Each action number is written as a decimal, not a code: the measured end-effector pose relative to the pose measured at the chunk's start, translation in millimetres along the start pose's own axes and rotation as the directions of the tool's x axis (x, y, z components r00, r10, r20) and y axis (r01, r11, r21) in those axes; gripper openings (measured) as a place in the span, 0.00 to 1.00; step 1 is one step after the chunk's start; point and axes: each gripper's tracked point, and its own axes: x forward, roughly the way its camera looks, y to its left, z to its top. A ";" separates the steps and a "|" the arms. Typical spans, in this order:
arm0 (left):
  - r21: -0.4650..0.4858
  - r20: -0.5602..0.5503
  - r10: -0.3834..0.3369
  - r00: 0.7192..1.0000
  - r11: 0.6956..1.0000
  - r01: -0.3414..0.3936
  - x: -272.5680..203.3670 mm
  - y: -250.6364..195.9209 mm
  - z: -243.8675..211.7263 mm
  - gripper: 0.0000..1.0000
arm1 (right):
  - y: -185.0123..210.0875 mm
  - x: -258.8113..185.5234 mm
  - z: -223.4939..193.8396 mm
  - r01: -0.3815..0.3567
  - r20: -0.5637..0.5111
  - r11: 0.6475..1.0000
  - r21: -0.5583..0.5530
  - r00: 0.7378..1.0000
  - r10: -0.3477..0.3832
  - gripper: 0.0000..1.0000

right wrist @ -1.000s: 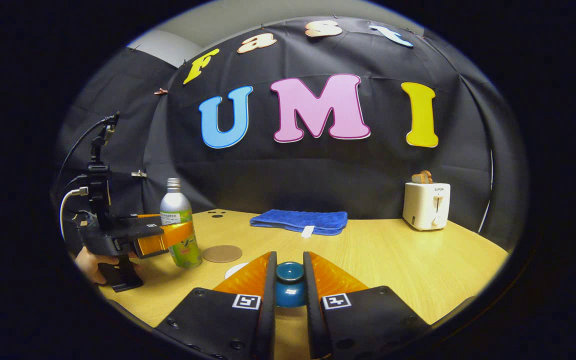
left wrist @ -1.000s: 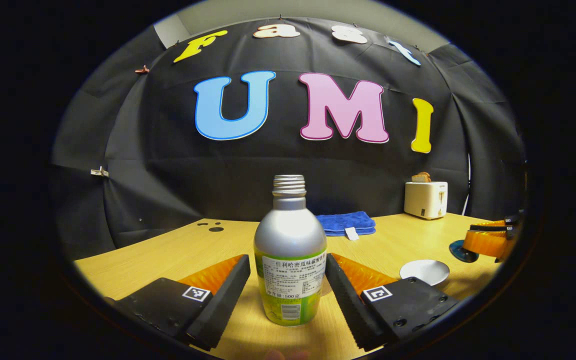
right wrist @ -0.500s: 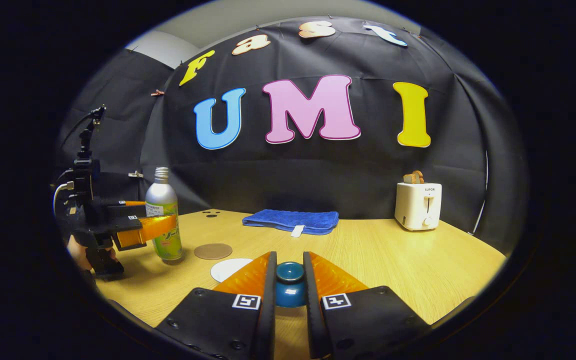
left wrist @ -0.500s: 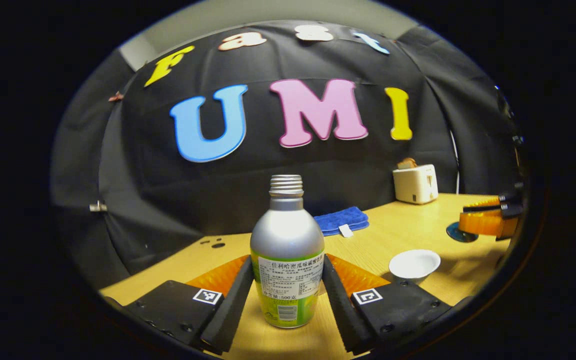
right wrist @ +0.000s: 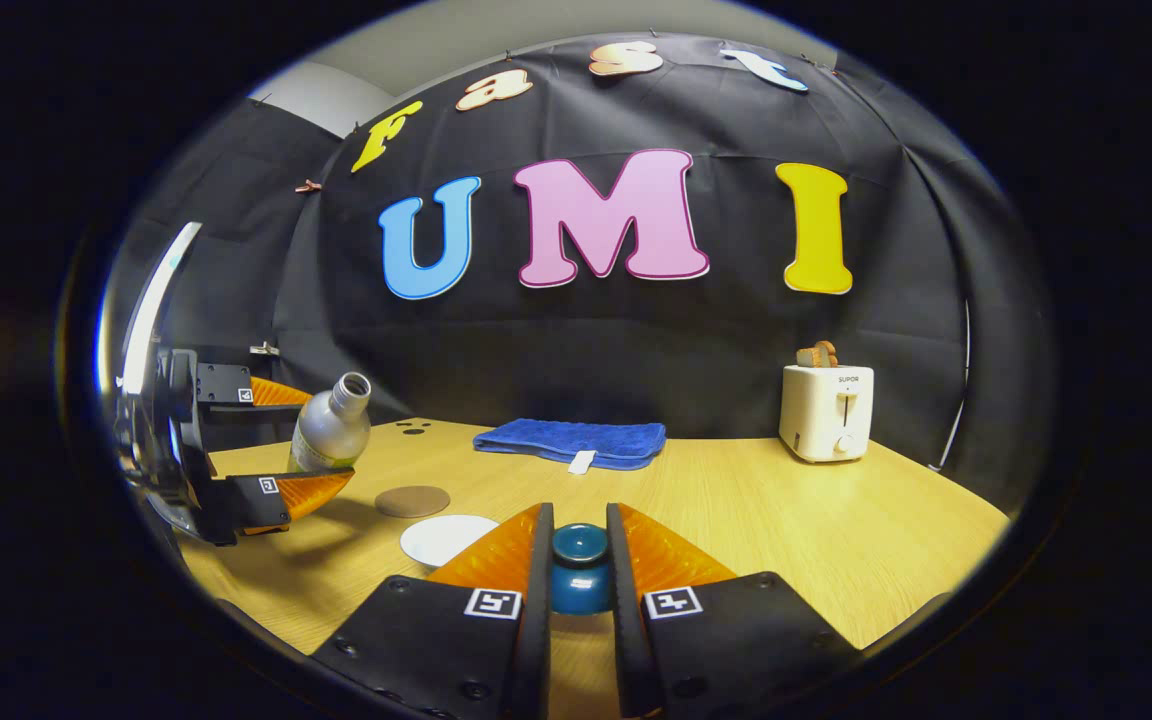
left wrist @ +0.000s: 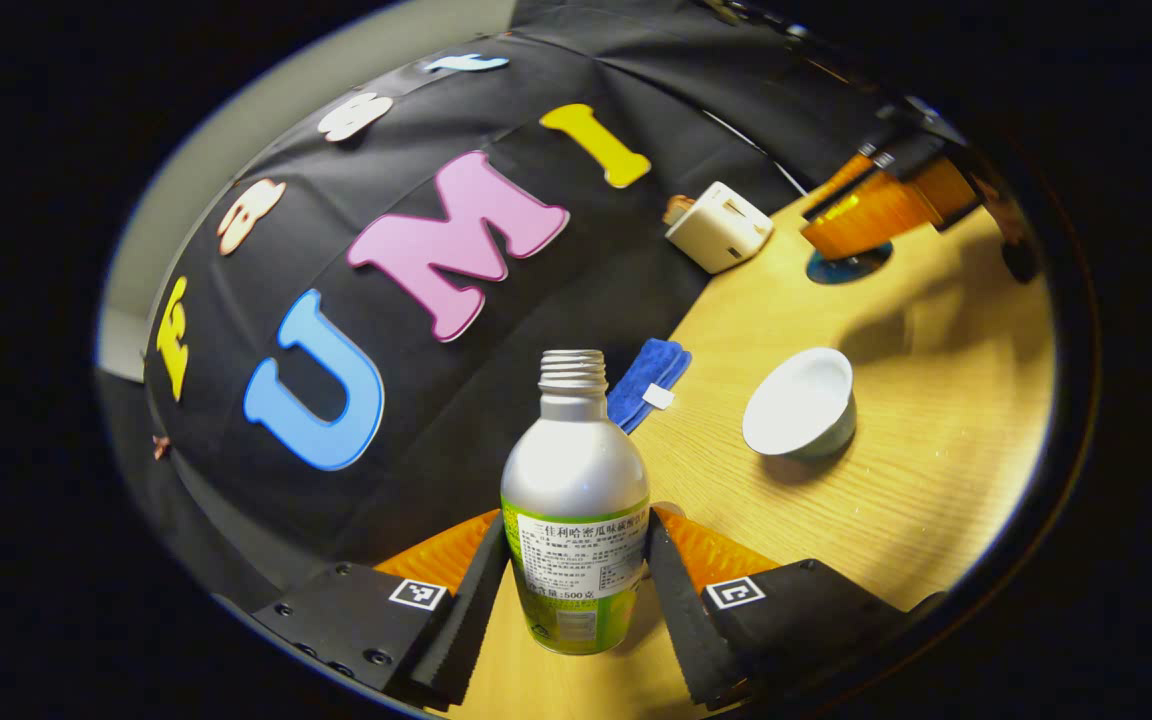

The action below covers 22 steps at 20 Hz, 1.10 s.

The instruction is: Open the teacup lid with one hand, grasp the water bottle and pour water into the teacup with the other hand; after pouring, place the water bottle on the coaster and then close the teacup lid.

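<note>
Bottle grasp first: left gripper (left wrist: 574, 590) has both fingers clamped on the lower, labelled body of the water bottle (left wrist: 574, 500). Bottle is uncapped, silver above, green label below. In the right gripper view the same bottle (right wrist: 331, 432) is off the tabletop (right wrist: 786, 520) and tilted, mouth leaning toward the middle of the table, held between the orange fingers of the left gripper (right wrist: 281, 445).

Teacup (left wrist: 801, 403): white, open, standing on the tabletop (left wrist: 936, 420) ahead and to the right of the bottle in the left gripper view; apart from it. Its white rim (right wrist: 448, 538) also shows just left of the right gripper's fingers.

Lid (right wrist: 579, 570): blue, gripped by its knob between the closed-in fingers of the right gripper (right wrist: 576, 575), clear of the teacup. From the left gripper view, the right gripper (left wrist: 881, 195) sits far across the table with the blue lid (left wrist: 848, 266) under its fingers.

Coaster (right wrist: 413, 500): round, brown, flat on the tabletop, between bottle and teacup, nothing on it.

Background: blue folded cloth (right wrist: 571, 442) at the wall; white toaster (right wrist: 826, 410) with bread in its slot at far right.
</note>
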 end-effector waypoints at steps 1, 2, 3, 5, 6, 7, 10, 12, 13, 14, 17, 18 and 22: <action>0.068 -0.004 -0.001 1.000 0.998 0.001 3.2 -0.3 0.4 0.79 | -4.8 0.0 0.3 0.009 0.000 1.000 0.000 1.000 -0.009 0.30; 0.139 -0.005 0.002 1.000 0.990 -0.001 5.2 -0.2 2.4 0.79 | -8.5 0.4 0.7 0.015 0.001 1.000 0.000 1.000 -0.015 0.30; 0.209 -0.004 0.004 1.000 0.978 -0.003 7.7 0.4 5.4 0.79 | -11.0 0.2 0.6 0.019 0.000 1.000 0.000 1.000 -0.019 0.30; 0.319 -0.010 0.006 1.000 0.948 -0.003 10.8 -0.8 6.0 0.79 | -15.0 0.3 1.2 0.027 0.000 1.000 0.000 1.000 -0.027 0.30; 0.352 -0.013 0.001 1.000 0.936 0.004 12.6 -2.1 5.7 0.79 | -15.2 -0.1 1.0 0.028 0.000 1.000 0.000 1.000 -0.028 0.30; 0.374 -0.017 -0.005 1.000 0.927 0.011 14.0 -4.0 3.7 0.79 | -14.9 0.0 1.5 0.028 0.000 1.000 0.001 1.000 -0.028 0.30; 0.453 -0.026 -0.006 1.000 0.891 0.017 18.2 -5.0 4.0 0.79 | -14.9 -1.2 1.6 0.027 0.000 1.000 0.001 1.000 -0.027 0.30; 0.507 -0.030 0.009 1.000 0.862 0.007 22.4 -2.9 3.9 0.79 | -14.9 -1.1 1.0 0.025 -0.001 1.000 0.001 1.000 -0.025 0.30; 0.529 -0.034 0.016 0.999 0.849 0.004 22.5 -2.2 1.0 0.79 | -14.5 -0.4 0.9 0.025 0.000 1.000 0.001 1.000 -0.025 0.30; 0.549 -0.035 0.021 0.999 0.836 0.002 24.4 -3.3 0.0 0.79 | -14.5 -0.2 1.1 0.024 0.000 1.000 0.001 1.000 -0.024 0.30; 0.607 -0.029 0.021 0.999 0.795 0.001 23.7 -3.6 0.6 0.79 | -14.7 -0.7 1.3 0.025 0.000 1.000 0.001 1.000 -0.025 0.30; 0.623 -0.026 0.020 0.999 0.782 0.000 24.1 -4.0 1.6 0.79 | -14.6 -0.8 1.2 0.025 0.000 1.000 0.001 1.000 -0.025 0.30; 0.671 -0.022 0.026 0.999 0.742 -0.005 24.6 -2.2 5.4 0.79 | -14.5 -1.0 1.4 0.025 -0.001 1.000 0.000 1.000 -0.025 0.30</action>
